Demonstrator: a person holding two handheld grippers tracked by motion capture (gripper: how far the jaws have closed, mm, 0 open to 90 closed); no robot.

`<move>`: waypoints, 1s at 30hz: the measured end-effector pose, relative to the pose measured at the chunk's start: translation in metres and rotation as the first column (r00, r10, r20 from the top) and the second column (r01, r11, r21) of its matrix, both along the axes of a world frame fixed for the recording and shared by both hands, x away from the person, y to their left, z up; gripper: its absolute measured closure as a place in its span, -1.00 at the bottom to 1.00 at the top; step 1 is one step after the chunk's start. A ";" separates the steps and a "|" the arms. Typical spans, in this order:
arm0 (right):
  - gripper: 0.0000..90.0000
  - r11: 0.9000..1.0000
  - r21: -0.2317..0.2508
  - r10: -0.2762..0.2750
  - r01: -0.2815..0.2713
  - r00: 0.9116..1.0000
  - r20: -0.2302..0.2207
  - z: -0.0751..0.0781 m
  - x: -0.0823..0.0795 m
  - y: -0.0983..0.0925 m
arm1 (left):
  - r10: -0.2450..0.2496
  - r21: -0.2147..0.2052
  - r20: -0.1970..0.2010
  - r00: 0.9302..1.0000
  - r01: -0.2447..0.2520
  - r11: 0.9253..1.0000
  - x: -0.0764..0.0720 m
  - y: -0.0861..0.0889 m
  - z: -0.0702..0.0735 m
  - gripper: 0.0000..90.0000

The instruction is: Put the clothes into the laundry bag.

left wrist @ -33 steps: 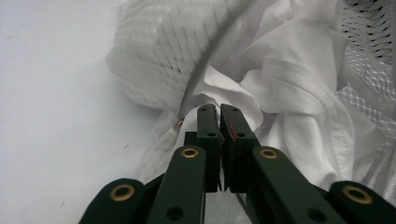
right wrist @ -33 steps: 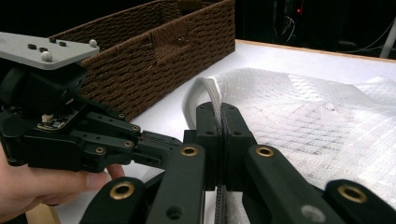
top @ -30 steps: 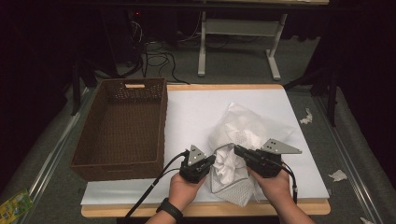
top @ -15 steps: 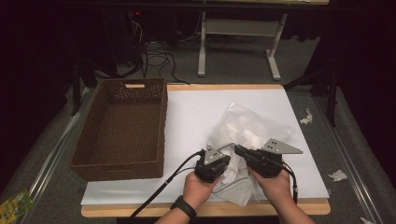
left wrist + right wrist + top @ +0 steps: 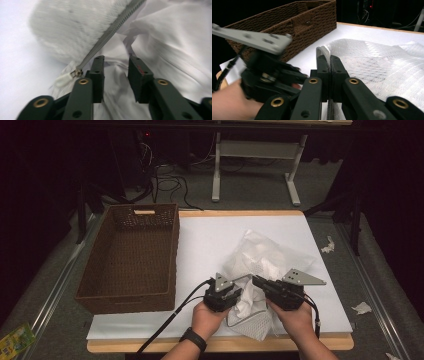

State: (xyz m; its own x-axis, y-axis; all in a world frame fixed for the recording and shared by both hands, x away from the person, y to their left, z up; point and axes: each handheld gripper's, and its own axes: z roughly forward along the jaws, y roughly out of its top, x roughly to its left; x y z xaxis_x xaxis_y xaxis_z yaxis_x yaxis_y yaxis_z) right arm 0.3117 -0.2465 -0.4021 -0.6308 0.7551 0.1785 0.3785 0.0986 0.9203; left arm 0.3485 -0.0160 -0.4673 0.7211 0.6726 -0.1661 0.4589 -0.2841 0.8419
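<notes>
Near the front edge of the tabletop, right of the brown wicker basket, lies a white mesh laundry bag with white cloth bunched inside. The right claw is pressed together on the bag's zippered rim, while the left claw stands spread over the cloth, just beside the zipper pull. The bag looks light, limp and likely to sag or slip, so the stiffer zipper tape or its pull seems the surest place to take hold.
</notes>
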 end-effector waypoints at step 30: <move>0.83 0.997 0.010 -0.076 0.076 0.997 -0.017 -0.002 -0.039 -0.029 | 0.051 -0.018 0.094 0.994 -0.050 0.999 0.000 0.032 0.020 0.96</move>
State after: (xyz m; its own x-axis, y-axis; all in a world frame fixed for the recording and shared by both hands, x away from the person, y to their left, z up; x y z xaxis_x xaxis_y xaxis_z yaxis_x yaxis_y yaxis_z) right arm 0.2731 -0.2752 -0.4037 -0.5685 0.7989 0.1963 0.3993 0.0593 0.9149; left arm 0.3484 0.0159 -0.4472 0.6992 0.7064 -0.1098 0.3906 -0.2489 0.8863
